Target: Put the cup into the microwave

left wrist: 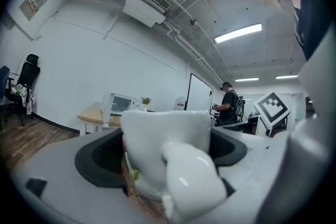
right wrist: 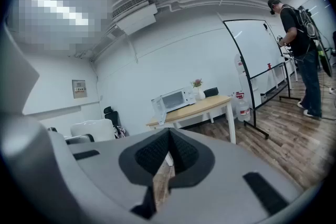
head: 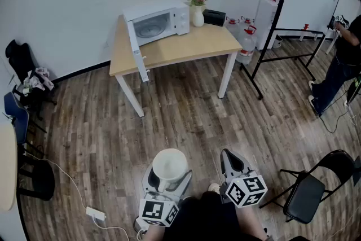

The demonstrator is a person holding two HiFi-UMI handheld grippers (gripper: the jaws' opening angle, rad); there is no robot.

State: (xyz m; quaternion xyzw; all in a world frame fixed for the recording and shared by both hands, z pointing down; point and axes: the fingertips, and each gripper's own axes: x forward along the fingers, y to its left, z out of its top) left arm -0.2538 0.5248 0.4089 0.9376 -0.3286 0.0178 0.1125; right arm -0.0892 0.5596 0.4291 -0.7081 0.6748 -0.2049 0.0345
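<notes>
Cup (head: pixel 169 165) sits clamped in the left claw (head: pixel 168 173) (right claw (head: pixel 228 155) pinched together, empty), microwave (head: pixel 158 22) well apart

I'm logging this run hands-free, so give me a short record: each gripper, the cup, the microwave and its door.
left gripper: shut on the cup
right gripper: shut, nothing between its jaws
cup: white, handle toward the left gripper's camera, not yet in the microwave
microwave: on the table, well ahead of both grippers
microwave door: open
</notes>
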